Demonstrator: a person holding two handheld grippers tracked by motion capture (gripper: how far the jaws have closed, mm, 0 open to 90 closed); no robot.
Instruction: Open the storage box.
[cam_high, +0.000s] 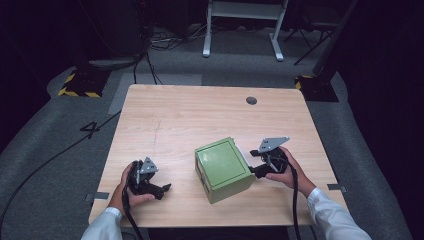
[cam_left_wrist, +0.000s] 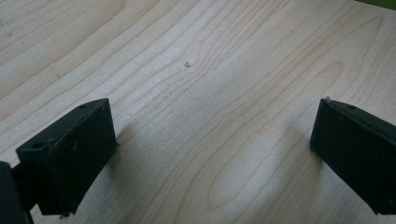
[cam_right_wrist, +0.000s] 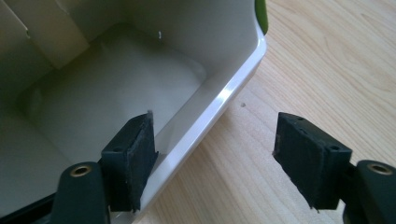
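Table (cam_high: 200, 115): light wood, with a small round dark hole (cam_high: 251, 100) near its far edge. Box (cam_high: 223, 169): green outside, pale inside, lying on its side on the table's near half, right of centre, its open mouth turned toward the right gripper. Right gripper (cam_high: 256, 170): held by the right hand (cam_high: 282, 167) at the box's right side; jaws wide apart and holding nothing, astride the box's white rim (cam_right_wrist: 212, 112) (in the right gripper view one jaw sits inside the opening, the other outside over bare wood; whether either touches the rim cannot be told). Left gripper (cam_high: 165, 189): held by the left hand (cam_high: 127, 186), left of the box and clear of it, near the table's front edge; jaws wide, nothing between them but wood grain in the left gripper view. Cables (cam_high: 125, 212) trail from both grippers toward the person.
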